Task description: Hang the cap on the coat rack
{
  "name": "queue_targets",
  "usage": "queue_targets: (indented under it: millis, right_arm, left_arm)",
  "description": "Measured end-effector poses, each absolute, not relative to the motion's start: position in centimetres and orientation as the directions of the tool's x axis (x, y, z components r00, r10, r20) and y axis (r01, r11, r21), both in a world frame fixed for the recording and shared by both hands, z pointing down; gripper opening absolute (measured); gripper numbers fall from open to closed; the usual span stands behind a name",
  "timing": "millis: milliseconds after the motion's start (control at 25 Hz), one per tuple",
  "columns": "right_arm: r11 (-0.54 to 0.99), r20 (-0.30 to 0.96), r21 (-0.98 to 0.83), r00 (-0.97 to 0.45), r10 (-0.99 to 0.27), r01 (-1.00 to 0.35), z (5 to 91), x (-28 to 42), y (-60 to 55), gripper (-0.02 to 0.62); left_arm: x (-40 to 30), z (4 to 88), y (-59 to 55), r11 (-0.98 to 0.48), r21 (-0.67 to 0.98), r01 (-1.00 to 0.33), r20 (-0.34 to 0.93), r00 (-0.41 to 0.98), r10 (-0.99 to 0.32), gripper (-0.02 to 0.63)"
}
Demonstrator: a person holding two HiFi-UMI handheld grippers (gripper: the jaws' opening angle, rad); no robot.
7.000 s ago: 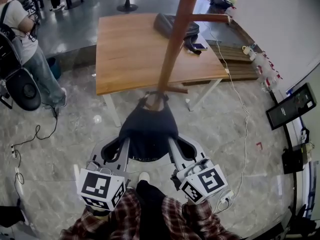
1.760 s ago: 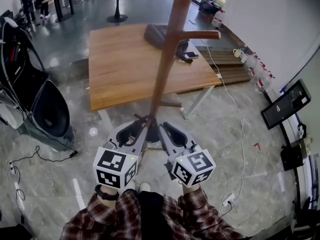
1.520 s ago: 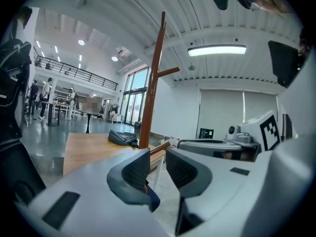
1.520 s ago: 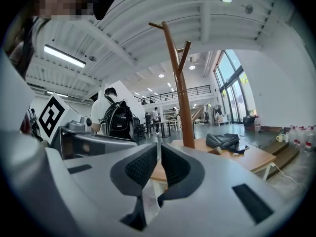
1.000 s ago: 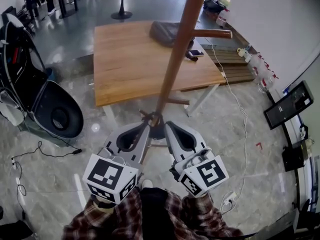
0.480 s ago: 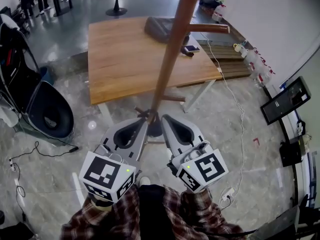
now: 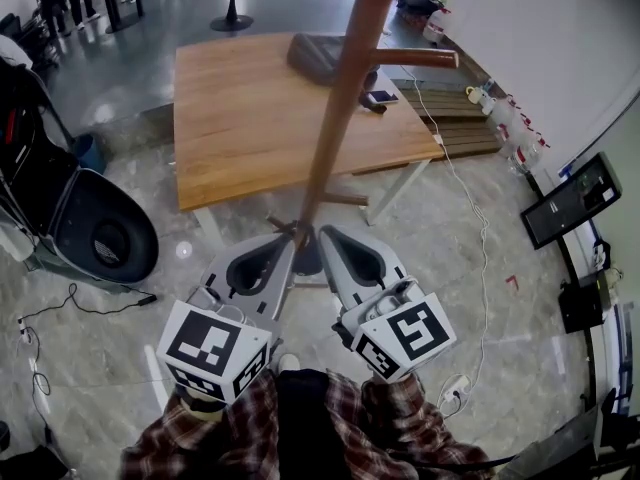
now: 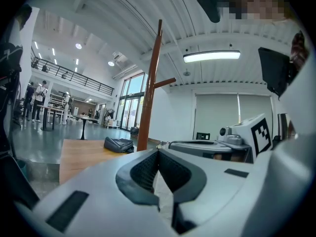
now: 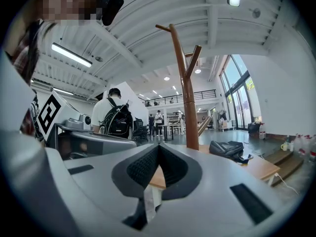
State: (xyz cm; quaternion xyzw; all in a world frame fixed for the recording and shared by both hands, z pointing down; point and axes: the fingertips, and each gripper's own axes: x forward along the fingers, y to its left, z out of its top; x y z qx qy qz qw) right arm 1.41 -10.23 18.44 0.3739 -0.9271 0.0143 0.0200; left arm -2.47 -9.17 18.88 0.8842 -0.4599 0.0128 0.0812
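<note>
Cap isn't showing in any view. Rack (image 7: 338,98) is standing on the floor just in front of the table (image 7: 250,118), its pole rising right ahead of both tongs. Left tongs (image 7: 289,238) and right tongs (image 7: 323,234) are pointing at the pole base side by side, both closed tight, nothing between them. Bag (image 7: 318,56) and phone (image 7: 381,96) are lying at the table's far end.

Head cam looks steeply down from above, close over left hand-held gripper (image 7: 287,238) & right hand-held gripper (image 7: 324,234), coat rack (image 7: 340,98) & counter (image 7: 250,118) beyond. Each gripper cam sits low behind own jaws, facing approx level; all 3 views share rack, counter, bag (image 7: 322,54).
</note>
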Motion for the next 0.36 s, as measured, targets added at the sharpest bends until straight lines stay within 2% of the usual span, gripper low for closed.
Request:
queue_targets:
  millis: [360]
  right_arm:
    - [0.739,0.052,-0.02,-0.739,-0.672,-0.673,18.9,0.3,-9.6,0.011]
  left_arm:
    - [-3.6,19.4,-8.4,-0.543,0.138,-0.828,0.1,0.557,-0.825,0.011]
